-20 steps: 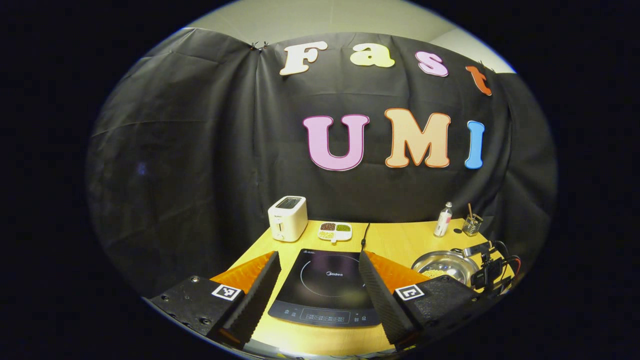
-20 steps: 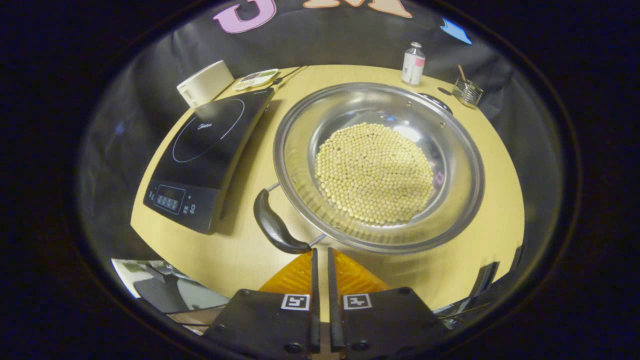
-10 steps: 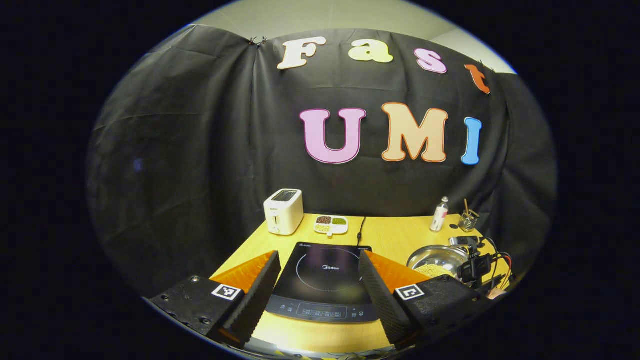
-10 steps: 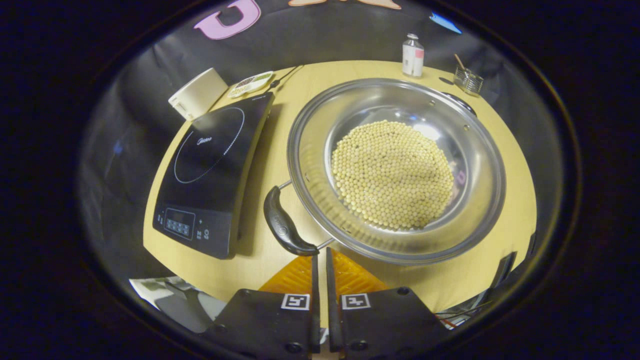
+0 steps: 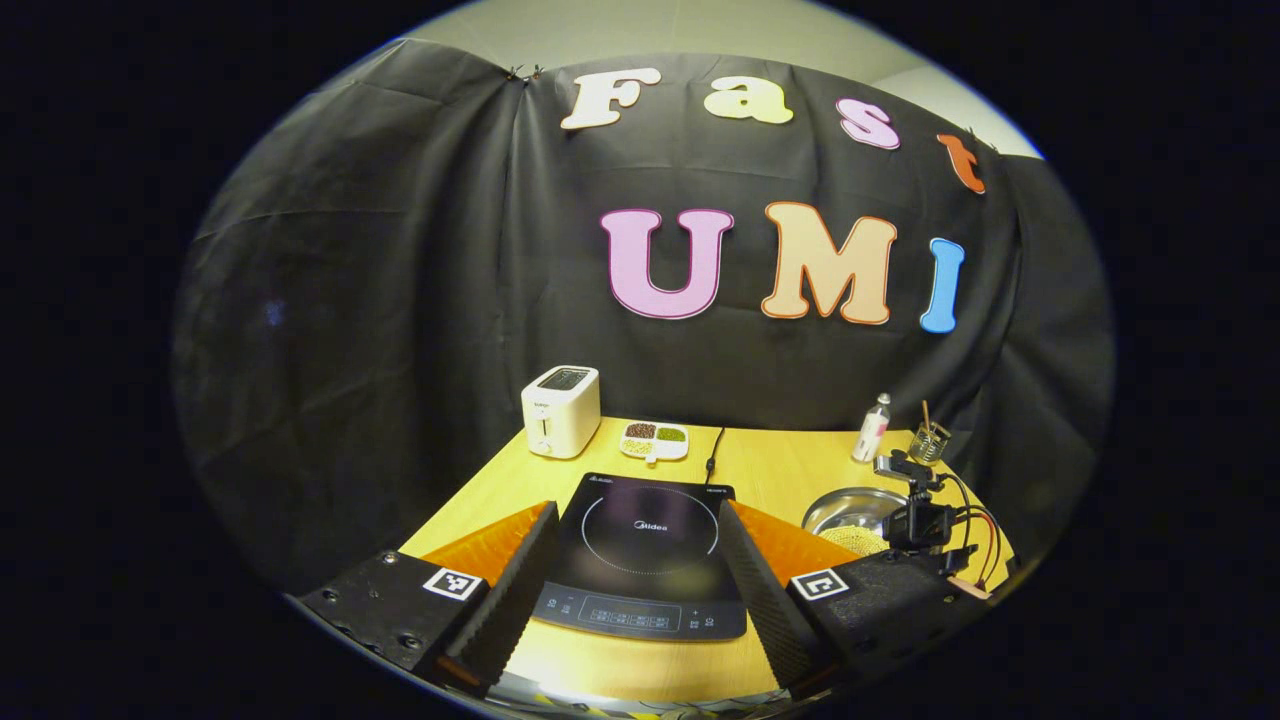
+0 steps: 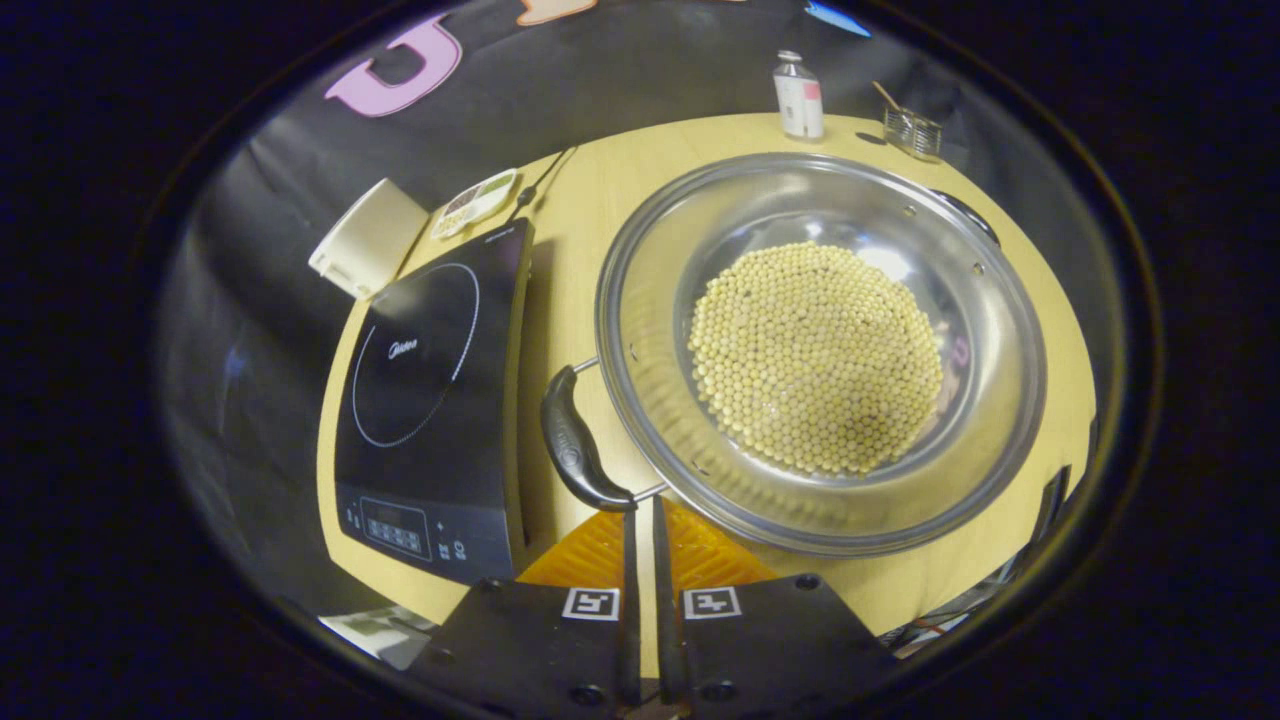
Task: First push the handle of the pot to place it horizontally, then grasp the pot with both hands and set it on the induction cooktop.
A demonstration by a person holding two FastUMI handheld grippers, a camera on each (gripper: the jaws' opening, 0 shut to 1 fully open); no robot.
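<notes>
Shiny steel pot (image 6: 820,350) of pale beans seated on wooden tabletop (image 6: 580,250), just right of black induction cooktop (image 6: 430,390). Right gripper (image 6: 642,510) clenched empty, tips at black pot handle (image 6: 575,450). Left gripper (image 5: 635,560) spread wide, grasping nothing.

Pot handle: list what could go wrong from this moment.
1. The right hand-held gripper, fingers nearly closed, sits at one end of the black pot handle; an off-centre push may slip off it.
2. The pot holds loose beans; a hard shove could scatter them.
3. The induction cooktop lies close beside the handle, so a swing might strike its edge.
</notes>
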